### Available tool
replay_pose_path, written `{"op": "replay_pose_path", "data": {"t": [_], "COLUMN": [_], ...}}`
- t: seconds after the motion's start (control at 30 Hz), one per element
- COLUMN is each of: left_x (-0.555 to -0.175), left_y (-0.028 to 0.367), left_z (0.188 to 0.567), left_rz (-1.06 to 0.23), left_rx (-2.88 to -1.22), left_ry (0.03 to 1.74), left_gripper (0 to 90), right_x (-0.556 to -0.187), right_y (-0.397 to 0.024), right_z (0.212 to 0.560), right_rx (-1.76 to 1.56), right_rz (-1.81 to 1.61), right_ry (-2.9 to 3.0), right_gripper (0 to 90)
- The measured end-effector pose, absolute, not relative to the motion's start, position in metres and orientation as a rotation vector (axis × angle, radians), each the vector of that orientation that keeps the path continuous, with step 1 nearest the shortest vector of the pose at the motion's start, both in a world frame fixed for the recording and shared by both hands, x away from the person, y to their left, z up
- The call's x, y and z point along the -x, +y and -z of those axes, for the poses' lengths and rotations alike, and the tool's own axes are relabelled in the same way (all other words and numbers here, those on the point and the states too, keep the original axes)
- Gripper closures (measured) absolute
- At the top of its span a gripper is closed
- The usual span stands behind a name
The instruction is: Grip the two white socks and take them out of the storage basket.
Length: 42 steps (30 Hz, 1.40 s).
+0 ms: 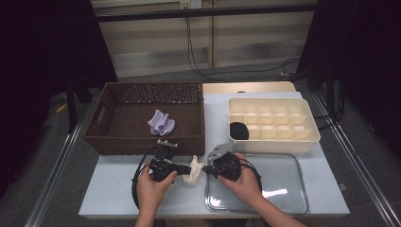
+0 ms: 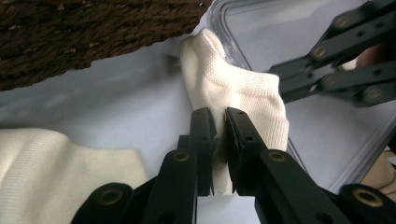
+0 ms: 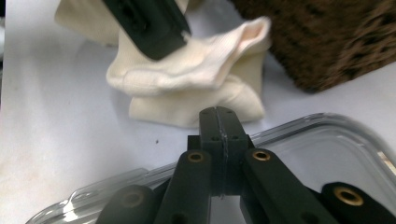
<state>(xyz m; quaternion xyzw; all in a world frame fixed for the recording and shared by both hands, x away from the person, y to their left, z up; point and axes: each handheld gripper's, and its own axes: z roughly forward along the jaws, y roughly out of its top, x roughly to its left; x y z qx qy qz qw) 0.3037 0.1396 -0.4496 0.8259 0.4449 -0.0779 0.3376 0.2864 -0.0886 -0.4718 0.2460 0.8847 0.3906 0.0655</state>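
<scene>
A cream sock [image 1: 195, 174] lies bunched on the white table [image 1: 113, 189] between my two grippers. My left gripper [image 1: 185, 169] comes in from the left and is shut on a fold of it. In the left gripper view the jaws [image 2: 219, 126] pinch the sock [image 2: 243, 93], which stands up beyond them. My right gripper [image 1: 206, 169] is at the sock's right side, over the clear tray's left rim. In the right gripper view its jaws [image 3: 219, 121] are pressed together with nothing between them, just short of the sock [image 3: 187, 79]. More cream cloth [image 2: 46, 172] lies by the left gripper.
A dark wicker basket [image 1: 142, 142] behind the left hand holds a purple sock [image 1: 161, 123]. A cream compartment box [image 1: 274, 142] at back right has a black sock [image 1: 239, 130] in one cell. The clear tray [image 1: 302, 189] sits under the right hand.
</scene>
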Motion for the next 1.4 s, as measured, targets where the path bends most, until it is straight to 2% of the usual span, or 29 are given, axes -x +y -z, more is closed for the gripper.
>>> {"op": "replay_pose_path", "data": {"t": [0.07,0.13,0.23,0.3,0.37,0.5,0.57,0.63,1.4], "left_x": [-0.304,-0.305,-0.306,-0.307,-0.306,-0.307,-0.306,-0.306,-0.304], "left_y": [0.138,0.136,0.135,0.135,0.134,0.133,0.133,0.133,0.130], "left_z": [0.451,0.453,0.454,0.454,0.455,0.458,0.458,0.457,0.453], "left_rz": [0.211,0.218,0.218,0.223,0.225,0.245,0.245,0.239,0.263], "left_rx": [-2.156,-2.162,-2.176,-2.181,-2.171,-2.168,-2.168,-2.177,-2.116], "left_ry": [1.161,1.156,1.151,1.147,1.160,1.164,1.162,1.155,1.146], "left_gripper": [81.8,81.8,81.9,82.0,82.1,82.5,82.9,82.8,85.3], "right_x": [-0.287,-0.287,-0.289,-0.292,-0.293,-0.295,-0.297,-0.297,-0.280], "right_y": [-0.089,-0.085,-0.079,-0.077,-0.074,-0.073,-0.074,-0.075,-0.113], "right_z": [0.470,0.469,0.471,0.472,0.474,0.479,0.478,0.478,0.465], "right_rx": [-0.765,-0.769,-0.759,-0.743,-0.729,-0.746,-0.760,-0.758,-0.730], "right_rz": [-1.216,-1.214,-1.157,-1.166,-1.175,-1.184,-1.184,-1.196,-1.305], "right_ry": [2.639,2.628,2.641,2.639,2.658,2.675,2.703,2.708,2.715], "right_gripper": [77.5,58.4,51.9,51.2,58.0,63.7,82.6,86.1,86.3]}}
